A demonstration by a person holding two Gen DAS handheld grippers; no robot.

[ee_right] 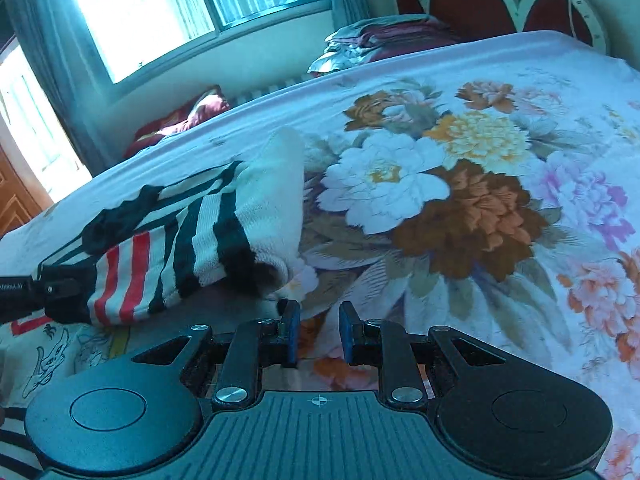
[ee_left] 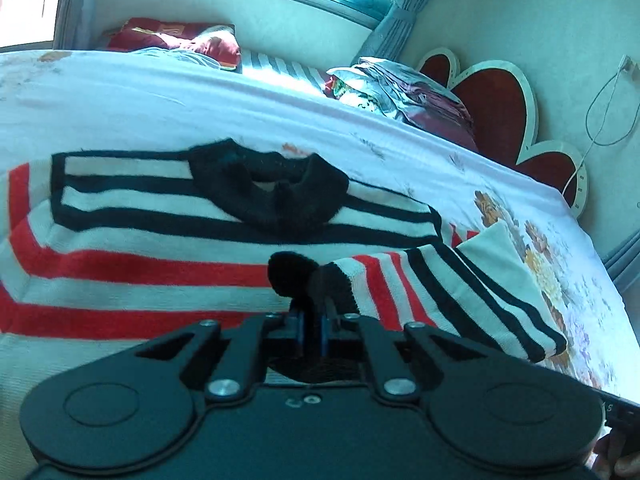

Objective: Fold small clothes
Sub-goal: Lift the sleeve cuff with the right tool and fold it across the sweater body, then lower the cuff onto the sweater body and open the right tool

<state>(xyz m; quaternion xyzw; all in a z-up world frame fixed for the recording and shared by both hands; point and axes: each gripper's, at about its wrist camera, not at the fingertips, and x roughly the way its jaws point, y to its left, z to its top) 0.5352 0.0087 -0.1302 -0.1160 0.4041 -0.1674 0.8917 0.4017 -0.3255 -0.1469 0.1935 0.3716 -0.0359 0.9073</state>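
A small knitted sweater with red, black and white stripes and a black collar lies flat on the flowered bedsheet. Its right sleeve is drawn inward over the body. My left gripper is shut on the black cuff end of that sleeve. The right wrist view shows the same sleeve raised off the sheet, with the left gripper holding its end at the left edge. My right gripper stands open low over the sheet, just right of the sleeve, with nothing between its fingers.
A pile of folded bedding and a red pillow lie along the far side of the bed. The red heart-shaped headboard stands at the right, with a cable on the wall. A cartoon-print cloth lies near the bed's front edge.
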